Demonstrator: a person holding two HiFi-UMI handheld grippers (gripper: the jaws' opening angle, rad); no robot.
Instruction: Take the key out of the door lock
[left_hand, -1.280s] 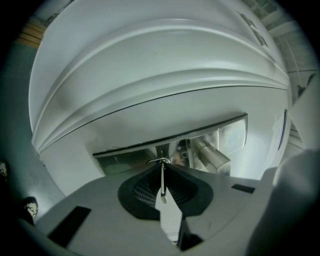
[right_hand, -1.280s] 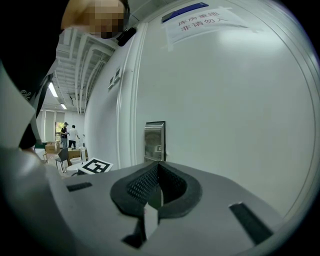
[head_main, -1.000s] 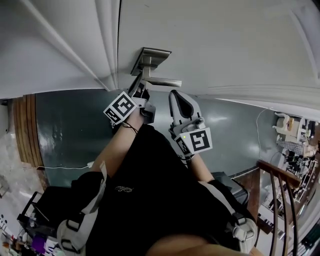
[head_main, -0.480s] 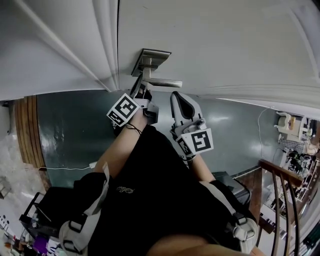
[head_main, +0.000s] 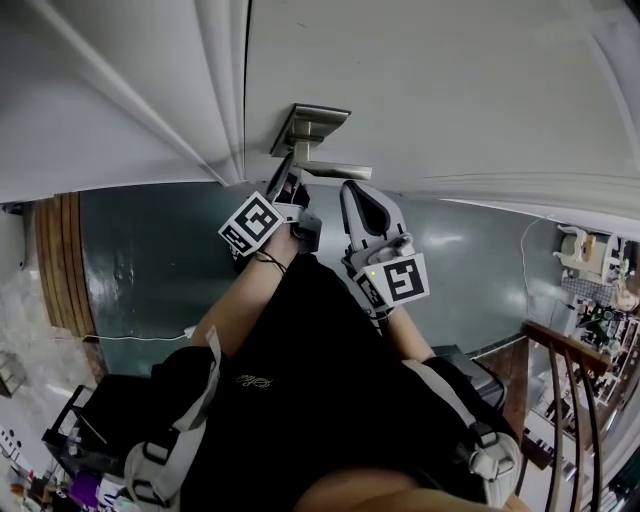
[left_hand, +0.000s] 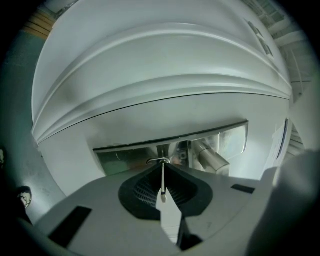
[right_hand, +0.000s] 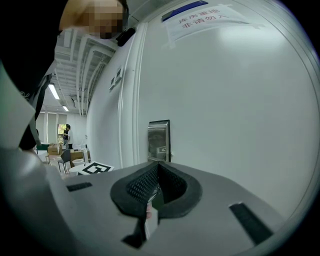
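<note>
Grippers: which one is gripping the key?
The left gripper, jaws shut on the key at the lock plate; the right gripper holds nothing, away from the door.

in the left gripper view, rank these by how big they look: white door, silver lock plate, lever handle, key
1. white panelled door, fills most of the view
2. silver rectangular metal lock plate
3. silver metal lever handle, only partly in view
4. thin metal key, seen edge-on, so just a sliver

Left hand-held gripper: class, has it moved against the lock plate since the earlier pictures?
No. The left hand-held gripper stays on the key at the lock plate.
</note>
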